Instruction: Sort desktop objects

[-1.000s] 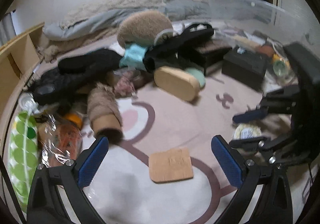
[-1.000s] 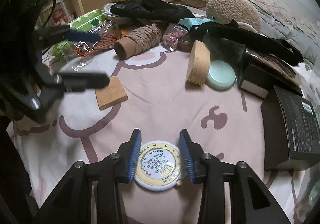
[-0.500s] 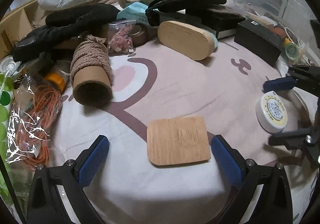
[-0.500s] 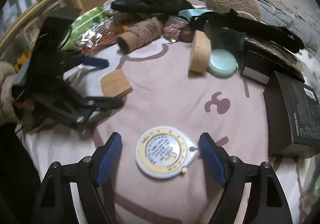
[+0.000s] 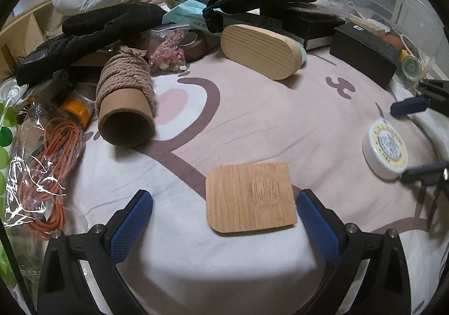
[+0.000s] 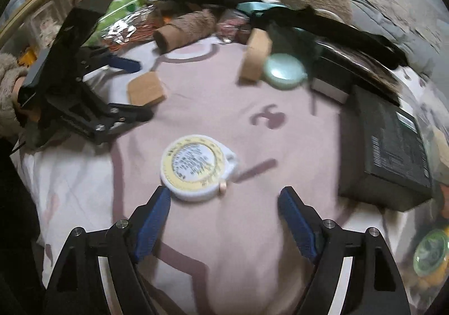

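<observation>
Pink cartoon-print bedding (image 5: 252, 107) carries the clutter. Left gripper (image 5: 224, 219) gapes wide around the bamboo coaster (image 5: 249, 197), not yet gripping. Right gripper (image 6: 224, 216), jaws just opened, stands empty behind the round tape measure (image 6: 196, 166). Most sorting looks undone.

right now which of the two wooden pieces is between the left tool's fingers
The flat square wooden board, lying on the cloth between the open left tool. The thick oval wooden block stands on its edge farther back, by the black boxes.
</observation>
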Action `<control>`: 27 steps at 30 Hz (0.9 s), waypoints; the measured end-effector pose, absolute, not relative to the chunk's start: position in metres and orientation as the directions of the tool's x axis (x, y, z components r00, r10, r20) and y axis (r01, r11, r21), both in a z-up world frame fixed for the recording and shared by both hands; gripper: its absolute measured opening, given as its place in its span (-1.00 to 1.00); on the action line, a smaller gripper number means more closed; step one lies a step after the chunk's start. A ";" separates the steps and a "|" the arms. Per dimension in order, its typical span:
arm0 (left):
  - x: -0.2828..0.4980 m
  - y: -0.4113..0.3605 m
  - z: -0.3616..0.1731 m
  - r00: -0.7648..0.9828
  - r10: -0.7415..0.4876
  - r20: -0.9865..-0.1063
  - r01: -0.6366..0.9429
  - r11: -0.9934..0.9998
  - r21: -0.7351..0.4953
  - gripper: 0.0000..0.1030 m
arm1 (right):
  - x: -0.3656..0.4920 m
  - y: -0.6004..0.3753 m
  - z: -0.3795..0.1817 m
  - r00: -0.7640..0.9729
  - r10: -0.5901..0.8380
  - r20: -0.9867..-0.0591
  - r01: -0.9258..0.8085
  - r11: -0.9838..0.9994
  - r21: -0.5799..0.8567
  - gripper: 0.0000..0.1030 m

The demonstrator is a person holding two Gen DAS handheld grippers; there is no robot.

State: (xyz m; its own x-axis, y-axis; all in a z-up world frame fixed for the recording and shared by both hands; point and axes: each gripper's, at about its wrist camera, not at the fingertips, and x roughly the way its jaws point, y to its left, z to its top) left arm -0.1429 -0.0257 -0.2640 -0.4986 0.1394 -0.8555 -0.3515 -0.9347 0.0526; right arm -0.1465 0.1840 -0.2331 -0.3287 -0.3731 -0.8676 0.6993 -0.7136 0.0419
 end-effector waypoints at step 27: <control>-0.134 -0.032 -0.264 -0.505 0.144 -0.851 -0.352 -0.935 0.051 1.00 | -0.156 0.162 -0.235 -0.352 -0.324 -0.878 0.615 -0.787 0.043 0.56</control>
